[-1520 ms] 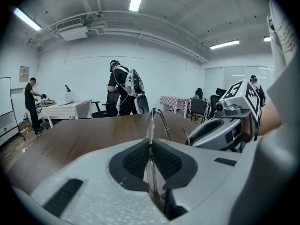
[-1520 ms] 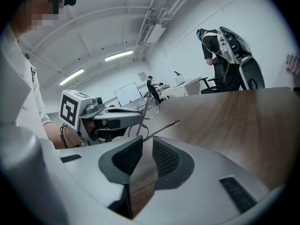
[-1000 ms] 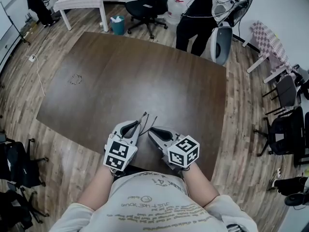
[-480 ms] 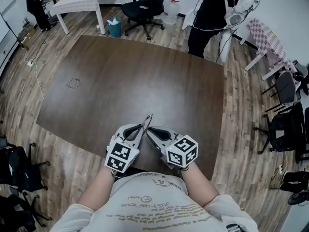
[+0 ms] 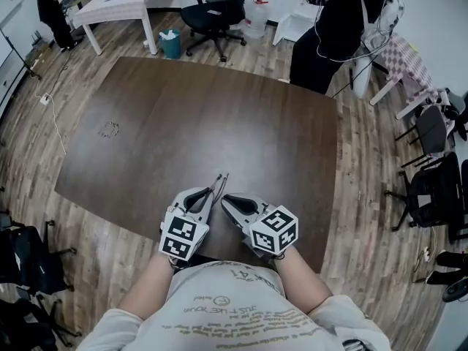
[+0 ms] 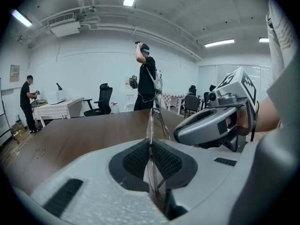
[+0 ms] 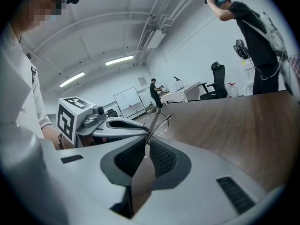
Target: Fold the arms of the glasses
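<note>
Item: glasses (image 5: 220, 183), lower centre of the head view, held over the near edge of the table (image 5: 219, 108).
Left gripper (image 5: 208, 194): pads clamped on the frame, apparently to steady it.
Right gripper (image 5: 226, 198): jaws have just been closing and now pinch one arm, likely to swing it inward.

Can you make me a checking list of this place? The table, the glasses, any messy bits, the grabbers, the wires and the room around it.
Surface: dark wooden table, mostly bare.
Job's things: glasses, held between both grippers near the table's near edge.
Clutter: one small thing on the table's left side, too small to tell what.
Grippers: left gripper shut on the glasses; right gripper, its jaws have just been closing, shut on the glasses too.
Cables: white cable on the floor left of the table.
Surroundings: person in black, office chair, teal bin.
</note>
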`<state>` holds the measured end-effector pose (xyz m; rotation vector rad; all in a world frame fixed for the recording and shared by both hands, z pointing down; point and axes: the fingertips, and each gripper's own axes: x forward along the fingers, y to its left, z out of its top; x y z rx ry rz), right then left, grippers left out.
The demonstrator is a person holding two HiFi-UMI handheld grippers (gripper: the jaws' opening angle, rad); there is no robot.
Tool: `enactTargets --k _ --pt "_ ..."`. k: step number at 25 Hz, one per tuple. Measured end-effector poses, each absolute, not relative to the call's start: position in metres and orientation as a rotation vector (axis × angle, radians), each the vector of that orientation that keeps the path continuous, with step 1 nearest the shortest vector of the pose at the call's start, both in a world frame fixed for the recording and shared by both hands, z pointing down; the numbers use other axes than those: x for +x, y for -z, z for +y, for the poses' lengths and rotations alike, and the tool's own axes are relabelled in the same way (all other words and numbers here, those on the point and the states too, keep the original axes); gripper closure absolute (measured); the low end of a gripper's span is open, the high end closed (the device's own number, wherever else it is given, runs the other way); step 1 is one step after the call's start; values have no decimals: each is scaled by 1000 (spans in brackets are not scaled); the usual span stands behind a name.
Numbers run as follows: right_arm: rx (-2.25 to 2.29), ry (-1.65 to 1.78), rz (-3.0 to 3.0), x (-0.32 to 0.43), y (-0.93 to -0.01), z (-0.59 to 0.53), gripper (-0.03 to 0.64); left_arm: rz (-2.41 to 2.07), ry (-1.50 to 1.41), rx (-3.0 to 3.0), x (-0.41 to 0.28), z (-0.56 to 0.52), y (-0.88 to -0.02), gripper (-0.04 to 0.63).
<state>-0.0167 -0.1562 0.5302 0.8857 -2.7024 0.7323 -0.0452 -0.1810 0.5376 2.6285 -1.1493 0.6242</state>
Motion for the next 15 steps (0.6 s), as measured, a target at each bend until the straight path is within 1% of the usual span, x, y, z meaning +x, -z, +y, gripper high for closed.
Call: enactTargets --k 4,15 --pt "902 -735 -2701 -10 -532 -157 575 -1188 -647 2572 -52 -190 -549 565" --pt "1031 -712 -2632 12 -537 -163 592 -1304 -831 2466 -75 -222 -579 563"
